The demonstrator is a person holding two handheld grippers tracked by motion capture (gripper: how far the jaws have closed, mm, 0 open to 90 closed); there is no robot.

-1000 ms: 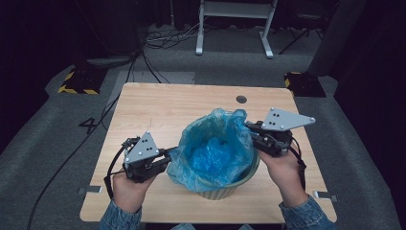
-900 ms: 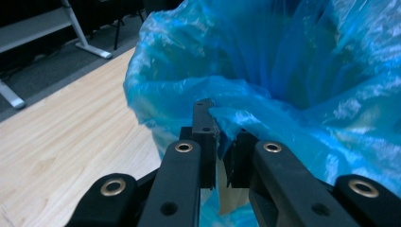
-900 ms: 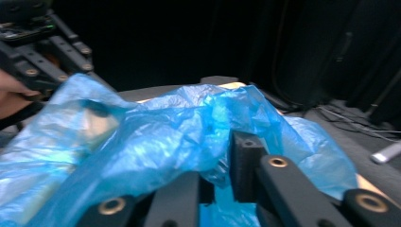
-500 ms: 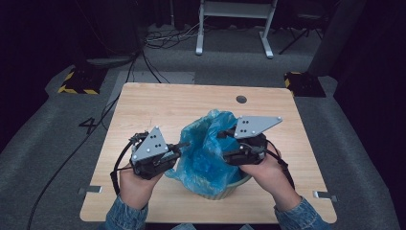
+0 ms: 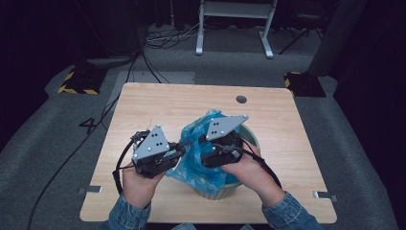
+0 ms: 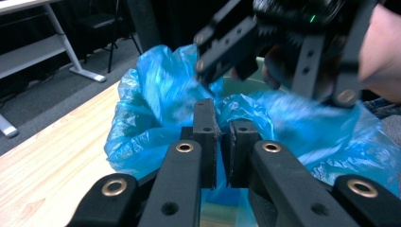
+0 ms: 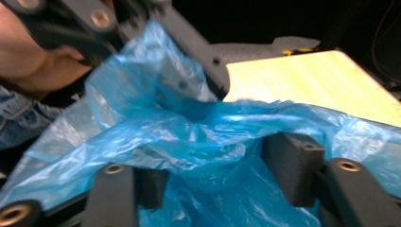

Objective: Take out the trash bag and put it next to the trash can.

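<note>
From the high view, both tongs meet over the blue bag [image 5: 198,160] lining the green bin [image 5: 249,139] near the worktop's [image 5: 158,103] near edge; the left gripper view shows left tongs [image 6: 219,137] pinched narrow on bag plastic, while the right gripper view shows right tongs [image 7: 222,175] spread wide, plastic draped between.

Your left gripper [image 5: 178,149] and right gripper [image 5: 203,143] are black, each topped by a grey three-cornered plate. Brass-coloured rivets stud the jaws. You wear denim sleeves [image 5: 292,216].

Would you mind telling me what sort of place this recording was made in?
Probably a lab or studio set up for recording: a lone wooden table on grey carpet, loose cables on the floor, and dark curtained surroundings.
</note>
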